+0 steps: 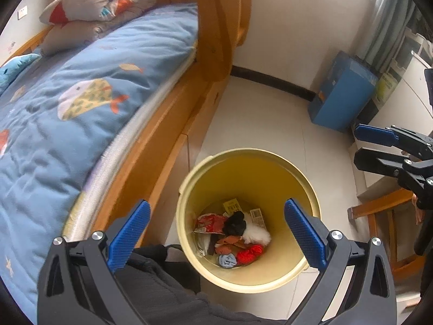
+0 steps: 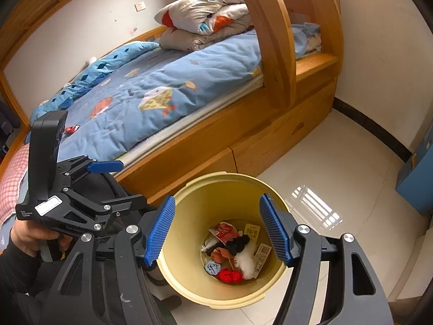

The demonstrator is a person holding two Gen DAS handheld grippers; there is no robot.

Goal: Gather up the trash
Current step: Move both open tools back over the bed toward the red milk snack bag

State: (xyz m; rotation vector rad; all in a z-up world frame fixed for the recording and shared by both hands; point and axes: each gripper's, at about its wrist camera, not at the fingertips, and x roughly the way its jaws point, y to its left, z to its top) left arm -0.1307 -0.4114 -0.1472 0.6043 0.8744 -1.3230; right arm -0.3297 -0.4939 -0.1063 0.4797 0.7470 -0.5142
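Note:
A yellow bin [image 1: 251,173] stands on the pale tiled floor beside the bed; it also shows in the right wrist view [image 2: 189,279]. Inside lie several pieces of trash [image 1: 232,235]: wrappers, a black wad, a white wad, red, orange and blue crumpled bits [image 2: 232,252]. My left gripper [image 1: 216,235] hovers above the bin, open and empty. My right gripper [image 2: 216,233] hovers above the bin too, open and empty. The right gripper shows at the right edge of the left wrist view [image 1: 362,146]. The left gripper shows at the left of the right wrist view [image 2: 113,181]. A small red item [image 2: 71,129] lies on the bed.
A wooden bunk bed [image 2: 243,140] with a blue fish-print quilt [image 1: 67,103] and folded bedding [image 2: 205,19] runs along the left. A blue box [image 1: 341,92] stands by the wall. A wooden chair [image 1: 384,208] is at the right. My dark-clothed legs [image 1: 162,292] are below.

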